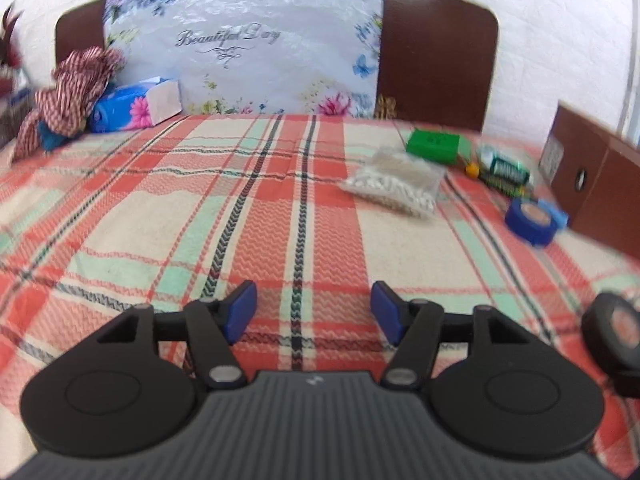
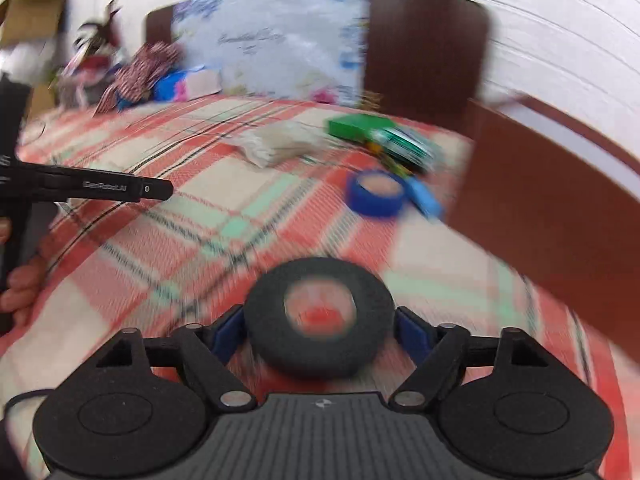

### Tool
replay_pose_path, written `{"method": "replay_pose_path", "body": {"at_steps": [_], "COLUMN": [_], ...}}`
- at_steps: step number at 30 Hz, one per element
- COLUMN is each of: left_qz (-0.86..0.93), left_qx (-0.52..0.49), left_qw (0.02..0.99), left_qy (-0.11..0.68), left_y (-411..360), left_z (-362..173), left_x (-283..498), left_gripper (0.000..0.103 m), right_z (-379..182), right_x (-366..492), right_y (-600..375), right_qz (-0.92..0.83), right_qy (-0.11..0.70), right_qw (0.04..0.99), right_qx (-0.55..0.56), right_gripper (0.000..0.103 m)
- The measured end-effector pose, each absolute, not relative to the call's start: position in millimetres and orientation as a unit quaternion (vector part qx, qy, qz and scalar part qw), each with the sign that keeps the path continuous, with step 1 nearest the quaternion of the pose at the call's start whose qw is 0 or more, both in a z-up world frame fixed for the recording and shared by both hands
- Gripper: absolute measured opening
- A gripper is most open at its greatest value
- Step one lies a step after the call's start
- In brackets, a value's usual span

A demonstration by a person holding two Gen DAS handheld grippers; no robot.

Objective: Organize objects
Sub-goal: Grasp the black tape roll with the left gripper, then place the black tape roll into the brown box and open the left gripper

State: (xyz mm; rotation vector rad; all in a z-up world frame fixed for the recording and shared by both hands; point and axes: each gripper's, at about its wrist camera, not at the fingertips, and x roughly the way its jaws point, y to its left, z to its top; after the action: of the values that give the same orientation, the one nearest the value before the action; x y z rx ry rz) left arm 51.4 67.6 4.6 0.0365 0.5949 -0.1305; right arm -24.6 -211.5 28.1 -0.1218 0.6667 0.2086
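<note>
My right gripper (image 2: 320, 330) is shut on a black tape roll (image 2: 320, 318) and holds it above the plaid bedspread (image 2: 160, 216); the roll also shows at the right edge of the left wrist view (image 1: 612, 330). My left gripper (image 1: 313, 312) is open and empty over the bedspread (image 1: 200, 208). Ahead lie a blue tape roll (image 1: 530, 222) (image 2: 376, 194), a clear bag of white beads (image 1: 396, 184) (image 2: 272, 144), a green box (image 1: 434, 144) (image 2: 354, 126) and green battery packs (image 1: 506, 172) (image 2: 404, 146).
A brown cardboard box (image 1: 596, 188) (image 2: 540, 216) stands at the right. A floral pillow (image 1: 244, 44) leans on the brown headboard (image 1: 436, 52). A blue tissue pack (image 1: 136, 106) and striped cloth (image 1: 72, 88) lie at the far left. The left gripper body (image 2: 88, 188) shows in the right wrist view.
</note>
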Motion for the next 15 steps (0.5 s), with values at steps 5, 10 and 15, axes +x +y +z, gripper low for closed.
{"method": "replay_pose_path", "body": {"at_steps": [5, 10, 15], "left_qz": [-0.161, -0.251, -0.238], "left_qx": [-0.072, -0.113, -0.064], "left_qw": [0.917, 0.860, 0.847], "left_qy": [0.359, 0.430, 0.471], "left_y": [33.8, -24.2, -58.8], "left_z": [31.3, 46.4, 31.9], "left_x": [41.6, 40.6, 42.8], "left_gripper": [0.065, 0.054, 0.034], "right_z": [25.9, 26.7, 24.3], "right_x": [-43.4, -32.6, -18.7], "right_y": [-230.5, -219.9, -213.2], "right_qz": [0.092, 0.115, 0.134], "right_qy": [0.321, 0.325, 0.330], "right_qw": [0.942, 0.936, 0.932], "right_qx": [-0.045, -0.071, -0.068], "right_gripper": [0.085, 0.083, 0.077]}}
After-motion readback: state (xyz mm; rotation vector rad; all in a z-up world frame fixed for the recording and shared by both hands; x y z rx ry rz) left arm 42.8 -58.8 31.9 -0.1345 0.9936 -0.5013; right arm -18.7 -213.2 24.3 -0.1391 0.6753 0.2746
